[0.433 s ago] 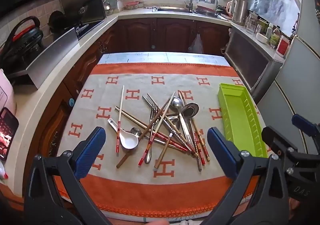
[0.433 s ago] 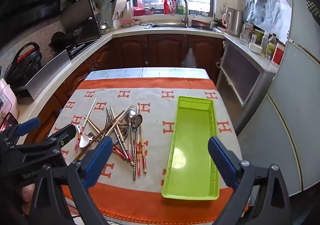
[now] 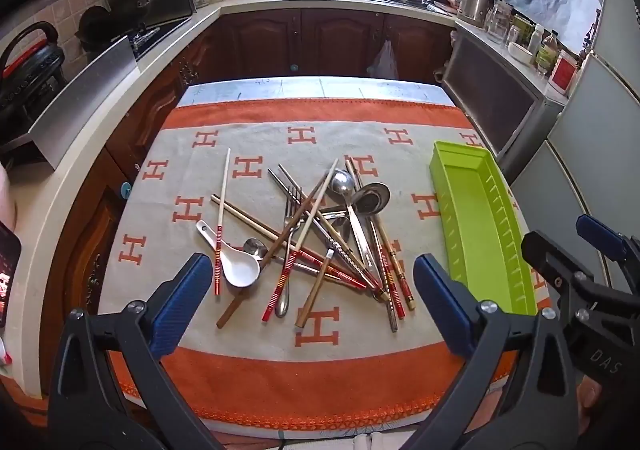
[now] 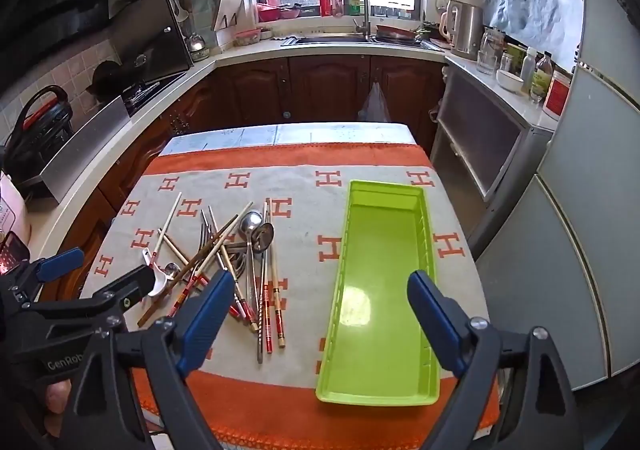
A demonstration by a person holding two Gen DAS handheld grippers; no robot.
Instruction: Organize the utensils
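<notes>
A jumbled pile of utensils (image 3: pixel 320 242) lies mid-table: chopsticks, metal spoons, a fork and a white ceramic spoon (image 3: pixel 236 264). The same pile (image 4: pixel 236 270) shows at the left of the right wrist view. An empty lime-green tray (image 3: pixel 478 221) (image 4: pixel 384 290) lies lengthwise to the pile's right. My left gripper (image 3: pixel 312 302) hovers open above the near end of the pile, nothing between its fingers. Over the tray's near end my right gripper (image 4: pixel 320 318) stands open and empty. Each gripper shows at the edge of the other's view.
The table wears an orange and beige cloth (image 3: pixel 280 137) with H marks. Kitchen counters (image 3: pixel 132 77) run along the left and back, a steel cabinet (image 3: pixel 504 105) and grey fridge (image 4: pixel 580 230) stand at the right. A person's hand (image 4: pixel 56 398) holds the left gripper.
The left wrist view has crept slightly closer to the utensil pile. The right gripper has hardly moved. Both grippers stay open.
</notes>
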